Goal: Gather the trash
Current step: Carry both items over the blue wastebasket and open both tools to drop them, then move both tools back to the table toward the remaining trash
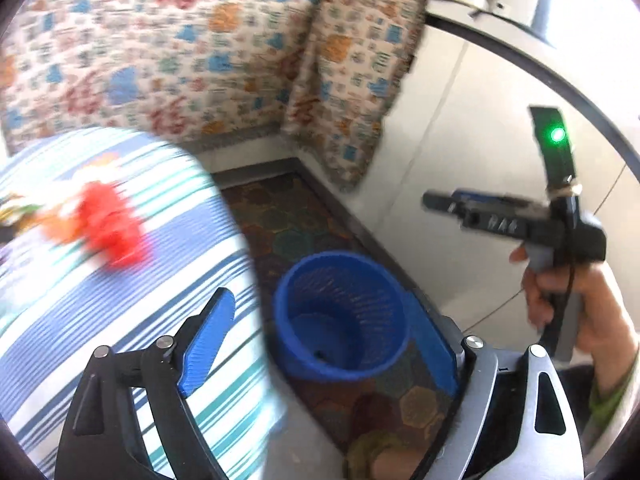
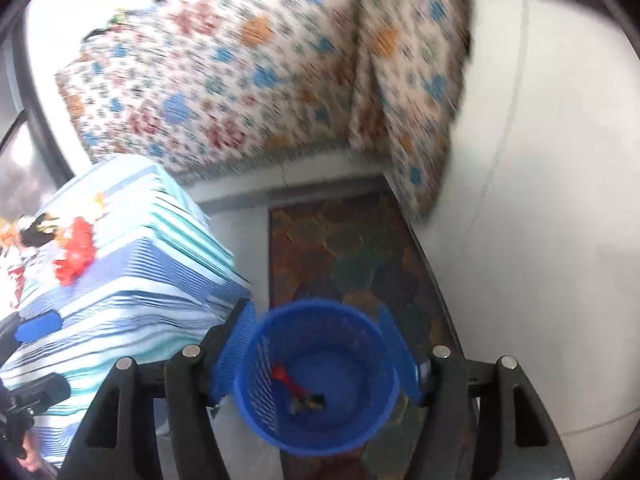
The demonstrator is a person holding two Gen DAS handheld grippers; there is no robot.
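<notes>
The left tool [image 1: 320,344] is standing wide with nothing between its blue pads, and the right tool [image 2: 320,356] is also standing open and empty, both hanging above the blue basket [image 2: 316,376] on the patterned mat [image 2: 340,248]. Some trash [image 2: 298,394], a red and dark scrap, is already lying at the basket's bottom. More trash, a red crumpled wrapper [image 1: 112,224] with orange bits beside it, is sitting at about nine o'clock on the striped bench cloth [image 1: 120,320]. The likely trouble from here is that the views are smearing with motion, so a reach to the wrapper could be misjudged, and a thin wrapper on soft cloth could slip the pads or drag the cloth along. The basket is light and standing just beside the bench, so a swinging tool could be tipping it. A floral covered sofa [image 1: 180,60] is filling twelve o'clock, clear of the path.
</notes>
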